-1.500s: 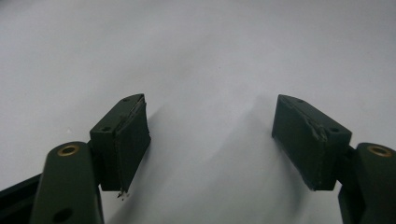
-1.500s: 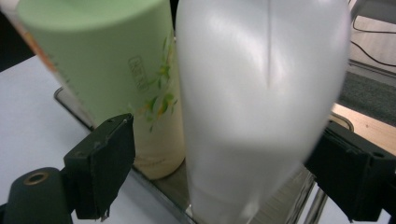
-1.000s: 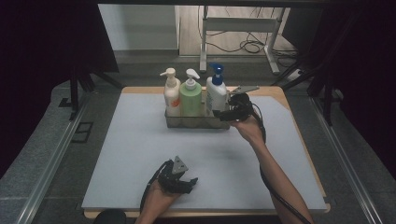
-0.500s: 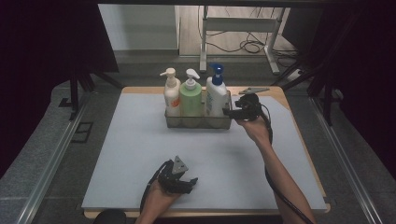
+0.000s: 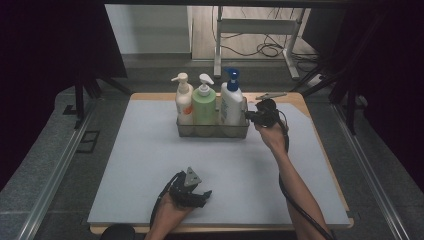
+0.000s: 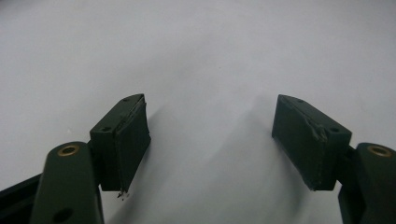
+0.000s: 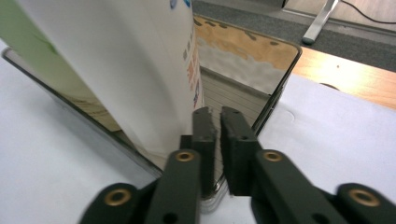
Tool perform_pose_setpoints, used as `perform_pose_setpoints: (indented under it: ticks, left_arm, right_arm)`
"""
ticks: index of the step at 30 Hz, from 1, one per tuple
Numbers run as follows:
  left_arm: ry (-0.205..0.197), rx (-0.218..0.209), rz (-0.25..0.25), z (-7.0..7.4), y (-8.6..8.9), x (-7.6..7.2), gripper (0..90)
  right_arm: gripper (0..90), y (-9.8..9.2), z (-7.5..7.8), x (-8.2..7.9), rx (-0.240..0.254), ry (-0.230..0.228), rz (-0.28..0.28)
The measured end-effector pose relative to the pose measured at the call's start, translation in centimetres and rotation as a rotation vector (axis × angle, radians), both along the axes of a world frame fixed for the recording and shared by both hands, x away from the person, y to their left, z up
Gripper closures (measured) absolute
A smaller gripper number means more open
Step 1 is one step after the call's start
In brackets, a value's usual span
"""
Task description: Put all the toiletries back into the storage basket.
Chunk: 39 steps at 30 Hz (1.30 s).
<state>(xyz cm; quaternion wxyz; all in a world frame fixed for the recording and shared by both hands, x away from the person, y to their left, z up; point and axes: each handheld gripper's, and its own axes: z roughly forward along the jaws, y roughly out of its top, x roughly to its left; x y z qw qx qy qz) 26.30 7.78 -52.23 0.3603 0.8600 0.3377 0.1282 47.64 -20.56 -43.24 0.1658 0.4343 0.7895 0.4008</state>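
From above, your right hand-held gripper (image 5: 252, 116) sits at the right end wall of the clear bin (image 5: 212, 131) near the far edge of the counter (image 5: 125, 165), beside the blue-pump bottle (image 5: 231, 102). Your left hand-held gripper (image 5: 192, 192) rests near the front edge, well apart.

Left gripper view: its jaws stand apart over bare counter.

Right gripper view: its jaws have just been closing and now pinch the bin's wall (image 7: 275, 100).

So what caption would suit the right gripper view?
Right tongs shut on the clear tray's wall beside a white bottle.
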Motion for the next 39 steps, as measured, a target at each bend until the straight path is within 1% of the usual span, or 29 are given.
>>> perform_pose_setpoints:
  ticks: [1, 2, 5, 7, 10, 12, 15, 20, 30, 36, 39]
  left_arm:
    - [0.0, 0.0, 0.0, 0.0, 0.0, 0.0, 26.6]
    - [0.0, 0.0, 0.0, 0.0, 0.0, 0.0, 26.6]
    - [0.003, 0.007, -0.002, 0.1, 0.0, 0.0, 26.6]
    - [0.003, 0.007, -0.002, 0.1, 0.0, 0.0, 26.6]
    - [0.003, 0.004, -0.001, 0.0, 0.0, 0.0, 26.6]
    - [0.003, 0.004, 0.0, 0.0, 0.0, 0.0, 26.6]
    - [0.002, 0.004, -0.002, 0.0, 0.0, 0.0, 26.6]
    - [0.003, 0.004, -0.001, 0.0, 0.0, 0.0, 26.6]
    - [0.003, 0.004, -0.001, 0.0, 0.0, 0.0, 26.6]
    - [0.002, 0.002, 0.0, 0.0, 0.0, 0.0, 26.6]
    - [0.002, 0.002, 0.0, 0.0, 0.0, 0.0, 26.6]
  right_arm:
    - [89.2, 0.1, -0.2, 0.2, -0.001, 0.003, 0.001]
    - [89.6, 0.3, -0.3, 0.3, 0.001, 0.006, 0.0]
    - [89.8, 0.8, -0.7, 0.7, -0.011, 0.017, -0.001]
    - [89.8, 1.1, -0.9, 1.1, -0.031, 0.019, -0.005]
    - [89.8, 1.4, -1.2, 1.5, -0.033, 0.031, -0.016]
    - [89.8, 1.6, -1.4, 1.8, -0.031, 0.039, -0.014]
    - [89.8, 1.8, -1.7, 2.0, -0.041, 0.043, -0.01]
    - [89.7, 2.1, -2.3, 2.3, -0.039, 0.064, -0.015]
    - [89.6, 2.2, -2.7, 2.5, -0.034, 0.075, -0.013]
    - [89.5, 2.5, -2.8, 2.5, -0.027, 0.082, -0.007]
    - [89.5, 2.8, -3.0, 2.4, -0.031, 0.085, -0.002]
